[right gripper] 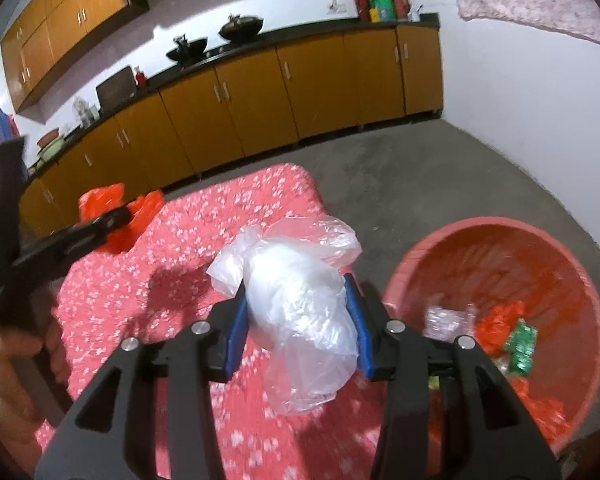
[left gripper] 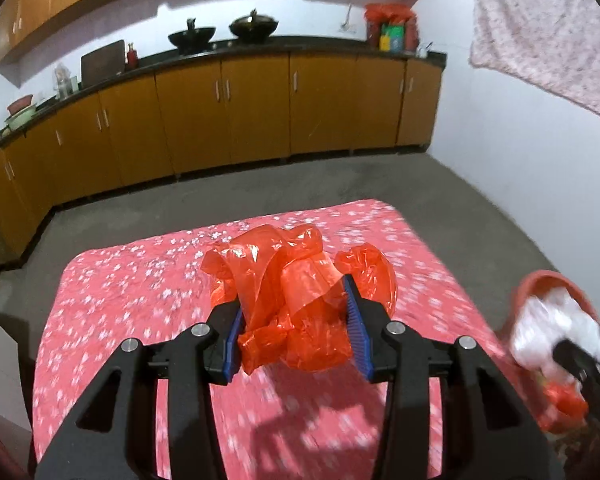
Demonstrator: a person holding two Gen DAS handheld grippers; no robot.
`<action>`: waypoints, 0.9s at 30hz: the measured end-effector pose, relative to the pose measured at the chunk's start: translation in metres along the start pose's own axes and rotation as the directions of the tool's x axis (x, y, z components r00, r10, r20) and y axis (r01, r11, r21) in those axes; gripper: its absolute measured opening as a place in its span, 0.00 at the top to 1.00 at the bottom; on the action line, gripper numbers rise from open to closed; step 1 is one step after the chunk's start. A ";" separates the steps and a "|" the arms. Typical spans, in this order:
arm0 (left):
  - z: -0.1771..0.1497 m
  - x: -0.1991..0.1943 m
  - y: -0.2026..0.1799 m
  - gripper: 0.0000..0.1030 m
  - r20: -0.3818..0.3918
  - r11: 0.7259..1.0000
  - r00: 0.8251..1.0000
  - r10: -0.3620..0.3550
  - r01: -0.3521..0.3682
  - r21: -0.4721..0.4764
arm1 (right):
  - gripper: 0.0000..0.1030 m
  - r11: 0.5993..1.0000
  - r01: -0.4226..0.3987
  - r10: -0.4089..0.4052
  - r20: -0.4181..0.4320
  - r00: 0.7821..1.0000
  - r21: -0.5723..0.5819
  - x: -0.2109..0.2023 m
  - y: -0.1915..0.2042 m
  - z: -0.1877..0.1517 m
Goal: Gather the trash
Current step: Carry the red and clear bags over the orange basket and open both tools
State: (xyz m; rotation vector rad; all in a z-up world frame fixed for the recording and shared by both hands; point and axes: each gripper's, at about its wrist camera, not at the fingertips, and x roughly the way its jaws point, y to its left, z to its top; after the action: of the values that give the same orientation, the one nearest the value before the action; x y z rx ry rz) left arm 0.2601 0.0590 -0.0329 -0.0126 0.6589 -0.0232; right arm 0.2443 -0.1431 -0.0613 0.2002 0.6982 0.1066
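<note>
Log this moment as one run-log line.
left gripper: shut on red bag | right gripper: shut on clear bag | bin: right of table, holds trash

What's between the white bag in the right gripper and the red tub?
Nothing: past the white bag only bare grey floor reaches the tub, as the right wrist view shows.

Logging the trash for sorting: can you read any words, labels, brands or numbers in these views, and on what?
No text can be read.
Green wrapper in the red basin: printed, but blurred.
Green and yellow packages on the counter: too small to read.
Red plastic bag and clear plastic bag: no print visible.
</note>
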 end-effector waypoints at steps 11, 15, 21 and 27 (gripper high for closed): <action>-0.033 -0.098 -0.047 0.57 0.069 0.991 0.989 -0.131 0.131 0.008 | 0.58 0.988 0.149 -0.152 0.148 0.977 0.034 -0.114 -0.042 -0.022; -0.045 -0.113 -0.071 0.57 0.081 0.987 0.984 -0.157 0.154 0.044 | 0.58 0.979 0.187 -0.199 0.163 0.966 0.086 -0.139 -0.068 -0.032; -0.059 -0.127 -0.101 0.57 0.087 0.977 0.976 -0.202 0.195 0.080 | 0.58 0.959 0.247 -0.266 0.150 0.952 0.139 -0.162 -0.102 -0.050; -0.065 -0.126 -0.129 0.57 0.060 0.969 0.972 -0.227 0.220 0.109 | 0.58 0.951 0.248 -0.278 0.155 0.948 0.186 -0.174 -0.126 -0.062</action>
State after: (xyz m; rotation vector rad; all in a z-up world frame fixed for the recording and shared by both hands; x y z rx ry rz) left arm 0.1178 -0.0671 -0.0047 0.0099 0.5810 -0.2730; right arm 0.0757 -0.2857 -0.0260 0.2688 0.5475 -0.2251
